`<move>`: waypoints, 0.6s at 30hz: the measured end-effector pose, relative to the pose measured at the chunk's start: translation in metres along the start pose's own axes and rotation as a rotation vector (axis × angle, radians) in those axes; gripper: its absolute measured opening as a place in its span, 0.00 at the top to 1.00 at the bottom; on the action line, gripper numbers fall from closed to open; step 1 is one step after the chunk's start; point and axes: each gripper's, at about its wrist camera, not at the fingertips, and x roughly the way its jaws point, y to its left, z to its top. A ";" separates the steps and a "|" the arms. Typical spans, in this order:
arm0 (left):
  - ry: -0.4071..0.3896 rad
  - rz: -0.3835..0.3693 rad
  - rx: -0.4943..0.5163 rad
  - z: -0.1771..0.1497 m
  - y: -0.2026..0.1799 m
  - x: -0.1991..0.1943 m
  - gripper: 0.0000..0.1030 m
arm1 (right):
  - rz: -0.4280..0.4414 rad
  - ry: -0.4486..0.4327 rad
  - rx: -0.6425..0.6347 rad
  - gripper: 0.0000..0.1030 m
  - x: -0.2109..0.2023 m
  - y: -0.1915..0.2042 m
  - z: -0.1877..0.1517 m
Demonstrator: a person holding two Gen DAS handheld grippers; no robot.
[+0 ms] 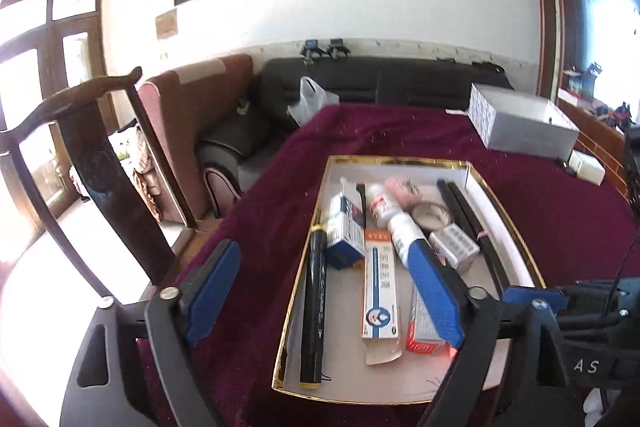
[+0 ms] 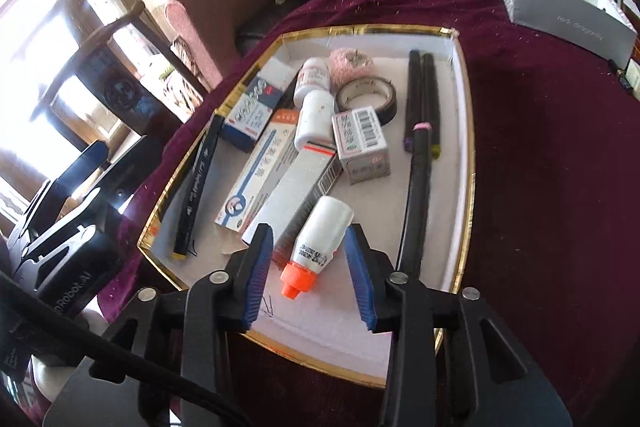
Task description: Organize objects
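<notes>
Crowded gold-edged tray (image 2: 466, 131) on a dark red cloth (image 2: 540, 147): boxes, tape roll (image 2: 370, 97), black pens, with an orange-capped white bottle (image 2: 318, 247) lying loose between the parted right gripper (image 2: 308, 281) fingers, left gripper (image 1: 326, 301) spread wide and empty over the tray's left edge, bare cloth beyond.

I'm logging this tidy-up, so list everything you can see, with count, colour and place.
tray: one, white with gold rim, on the cloth
cloth: one, dark red, covering the table
bottles: three, white, in the tray; one with orange cap lies between the right gripper's fingers
cartons: four, mostly white, mid tray
markers: several, black, along both tray sides
tape roll: one, dark, far end
grey box: one, far right on cloth
sofa: one, black, behind the table
left gripper: open, empty
right gripper: open
</notes>
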 end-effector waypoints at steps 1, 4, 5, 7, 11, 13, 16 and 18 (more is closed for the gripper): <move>-0.003 0.003 -0.004 0.002 -0.001 -0.003 0.11 | -0.001 -0.020 0.004 0.56 -0.005 0.000 0.000; -0.005 -0.011 -0.027 0.009 -0.002 -0.012 0.11 | -0.015 -0.085 0.011 0.51 -0.024 -0.001 -0.004; -0.001 -0.013 -0.035 0.009 -0.003 -0.013 0.11 | -0.027 -0.099 0.006 0.50 -0.028 -0.001 -0.004; 0.021 -0.027 -0.062 0.009 -0.003 -0.015 0.11 | -0.054 -0.122 -0.001 0.46 -0.035 -0.001 -0.007; 0.084 -0.106 -0.120 0.004 -0.002 -0.015 0.11 | -0.080 -0.147 0.001 0.43 -0.043 -0.003 -0.012; 0.102 -0.113 -0.124 0.001 -0.005 -0.016 0.11 | -0.089 -0.154 0.000 0.43 -0.045 -0.004 -0.013; 0.095 -0.059 -0.111 0.001 -0.009 -0.021 0.11 | -0.114 -0.170 -0.012 0.43 -0.050 -0.006 -0.016; 0.081 -0.004 -0.102 0.001 -0.012 -0.025 0.11 | -0.134 -0.183 -0.021 0.42 -0.054 -0.007 -0.017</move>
